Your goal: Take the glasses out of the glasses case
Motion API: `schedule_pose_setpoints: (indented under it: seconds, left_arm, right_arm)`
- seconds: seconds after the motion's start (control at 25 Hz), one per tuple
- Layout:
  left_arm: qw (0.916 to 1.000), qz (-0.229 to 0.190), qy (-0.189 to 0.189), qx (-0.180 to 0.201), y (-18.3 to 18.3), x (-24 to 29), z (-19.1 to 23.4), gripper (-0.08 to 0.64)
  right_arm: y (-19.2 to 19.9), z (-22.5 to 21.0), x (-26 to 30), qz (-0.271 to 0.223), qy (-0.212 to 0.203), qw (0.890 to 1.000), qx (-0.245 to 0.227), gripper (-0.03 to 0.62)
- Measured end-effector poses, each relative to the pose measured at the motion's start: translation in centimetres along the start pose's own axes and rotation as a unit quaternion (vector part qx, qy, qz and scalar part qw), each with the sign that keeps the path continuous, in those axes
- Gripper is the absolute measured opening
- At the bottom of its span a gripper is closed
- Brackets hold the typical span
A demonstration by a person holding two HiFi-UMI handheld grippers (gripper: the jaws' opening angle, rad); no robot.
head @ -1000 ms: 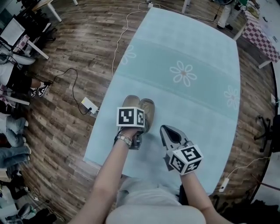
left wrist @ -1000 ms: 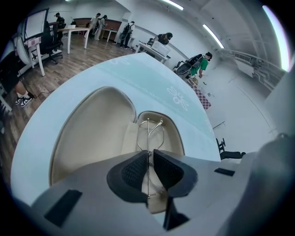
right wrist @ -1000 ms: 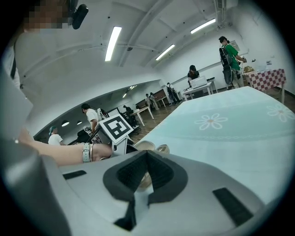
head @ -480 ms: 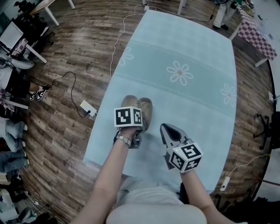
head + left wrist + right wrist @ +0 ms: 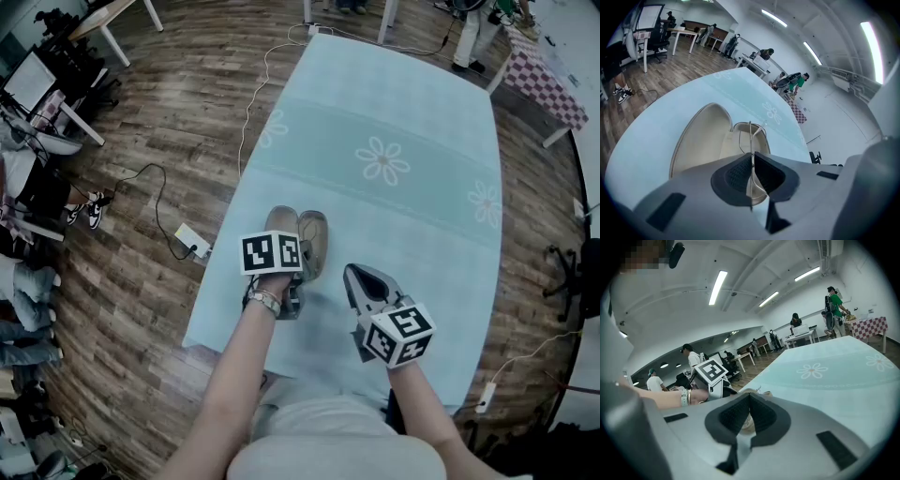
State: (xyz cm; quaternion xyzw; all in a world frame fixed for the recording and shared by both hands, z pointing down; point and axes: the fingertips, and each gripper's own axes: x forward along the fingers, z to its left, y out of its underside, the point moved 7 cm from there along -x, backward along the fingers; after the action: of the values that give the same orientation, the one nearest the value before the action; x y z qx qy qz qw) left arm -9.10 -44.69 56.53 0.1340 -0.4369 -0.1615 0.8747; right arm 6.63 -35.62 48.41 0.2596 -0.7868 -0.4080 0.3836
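An open beige glasses case (image 5: 315, 240) lies on the light blue tablecloth (image 5: 403, 112) near the table's left front edge. In the left gripper view its two shells (image 5: 700, 137) lie spread apart, with thin wire-rimmed glasses (image 5: 750, 135) over the right shell. My left gripper (image 5: 753, 174) has just been closing and is shut on the glasses' wire frame. In the head view its marker cube (image 5: 272, 253) covers the near end of the case. My right gripper (image 5: 365, 279) rests to the right of the case, shut (image 5: 749, 414) with nothing between its fingers.
The table's left edge runs close beside the case. On the wooden floor to the left lie a white power strip (image 5: 192, 242) and a cable. A checkered table (image 5: 542, 73) stands at the far right. People and desks fill the room's background.
The left gripper's marker cube has tipped slightly over the case. The right gripper stays where it was.
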Motion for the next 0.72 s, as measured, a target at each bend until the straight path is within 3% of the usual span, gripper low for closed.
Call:
schedule_pose_setpoints:
  seconds: [0.72]
  left_arm:
    - [0.9949, -0.072, 0.042, 0.056, 1.8, -4.5, -3.8, 0.031]
  right_arm:
    - [-1.7, 2.2, -4.1, -0.049, 0.014, 0.998, -0.039, 0.008]
